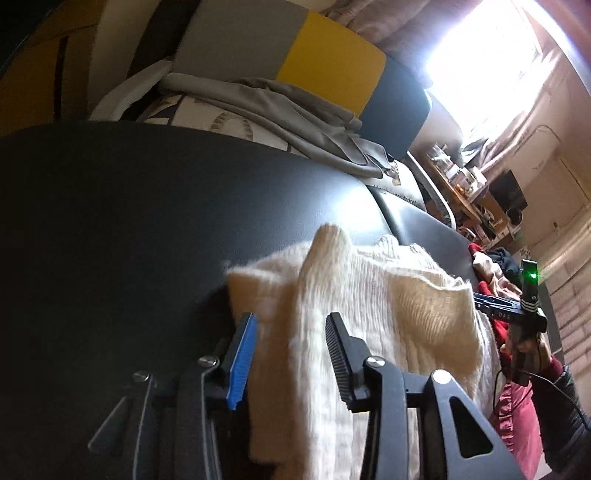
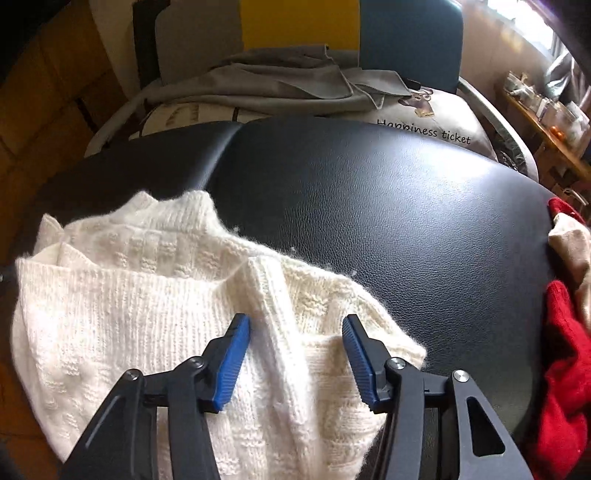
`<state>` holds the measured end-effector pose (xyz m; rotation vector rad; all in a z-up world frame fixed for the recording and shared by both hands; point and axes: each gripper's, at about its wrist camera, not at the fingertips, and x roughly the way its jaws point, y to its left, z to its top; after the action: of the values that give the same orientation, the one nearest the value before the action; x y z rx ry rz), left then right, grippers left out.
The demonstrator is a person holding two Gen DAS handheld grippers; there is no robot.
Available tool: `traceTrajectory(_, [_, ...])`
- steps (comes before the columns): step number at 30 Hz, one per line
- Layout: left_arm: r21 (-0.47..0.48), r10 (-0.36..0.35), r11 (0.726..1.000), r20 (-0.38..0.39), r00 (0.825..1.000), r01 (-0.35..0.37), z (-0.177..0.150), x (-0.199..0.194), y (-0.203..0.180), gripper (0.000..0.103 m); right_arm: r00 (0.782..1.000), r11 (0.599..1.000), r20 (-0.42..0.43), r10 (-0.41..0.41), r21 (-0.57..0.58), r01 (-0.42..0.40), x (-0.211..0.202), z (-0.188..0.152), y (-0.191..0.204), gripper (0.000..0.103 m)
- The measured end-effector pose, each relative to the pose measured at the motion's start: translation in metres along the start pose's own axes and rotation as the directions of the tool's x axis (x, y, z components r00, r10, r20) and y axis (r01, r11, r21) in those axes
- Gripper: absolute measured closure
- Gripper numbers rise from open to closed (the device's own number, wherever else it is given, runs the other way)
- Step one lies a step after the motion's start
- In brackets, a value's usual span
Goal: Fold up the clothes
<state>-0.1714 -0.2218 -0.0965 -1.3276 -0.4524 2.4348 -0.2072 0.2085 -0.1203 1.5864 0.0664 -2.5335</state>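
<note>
A cream knitted sweater (image 2: 147, 295) lies bunched on a black leather surface (image 2: 369, 203). It also shows in the left wrist view (image 1: 369, 302). My left gripper (image 1: 291, 325) is open, its fingers on either side of a fold of the sweater. My right gripper (image 2: 295, 325) is open, its fingers straddling a ribbed band of the sweater. The right gripper also shows in the left wrist view (image 1: 517, 314) at the sweater's far right edge.
A pile of red and beige clothes (image 2: 569, 314) lies at the surface's right edge. A grey garment (image 2: 295, 85) lies on a printed cushion (image 2: 424, 122) behind. A grey, yellow and blue chair back (image 2: 303, 26) stands beyond. A cluttered shelf (image 1: 465, 181) is at the right.
</note>
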Motion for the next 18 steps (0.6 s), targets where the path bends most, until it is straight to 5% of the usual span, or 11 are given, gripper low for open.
traceTrajectory(7, [0.093,0.028,0.995,-0.074,0.997,-0.021,0.008,0.028,-0.021,0.066,1.0,1.0,0.0,-0.008,0.002,0.008,0.001,0.0,-0.002,0.05])
traceTrajectory(9, [0.113,0.034,0.993,-0.071,0.997,-0.026,0.007,0.031,-0.025,0.079,1.0,1.0,0.004,-0.008,0.001,0.008,0.002,-0.001,-0.002,0.053])
traceTrajectory(13, [0.144,0.059,0.988,-0.046,0.997,-0.052,0.004,0.031,-0.033,0.095,1.0,0.999,0.021,-0.017,-0.033,0.018,0.002,-0.002,0.004,0.088])
traceTrajectory(18, [0.122,0.075,0.99,0.013,0.997,-0.076,-0.002,0.019,-0.033,0.098,0.997,0.996,0.049,-0.051,-0.073,0.054,-0.003,-0.006,0.016,0.095])
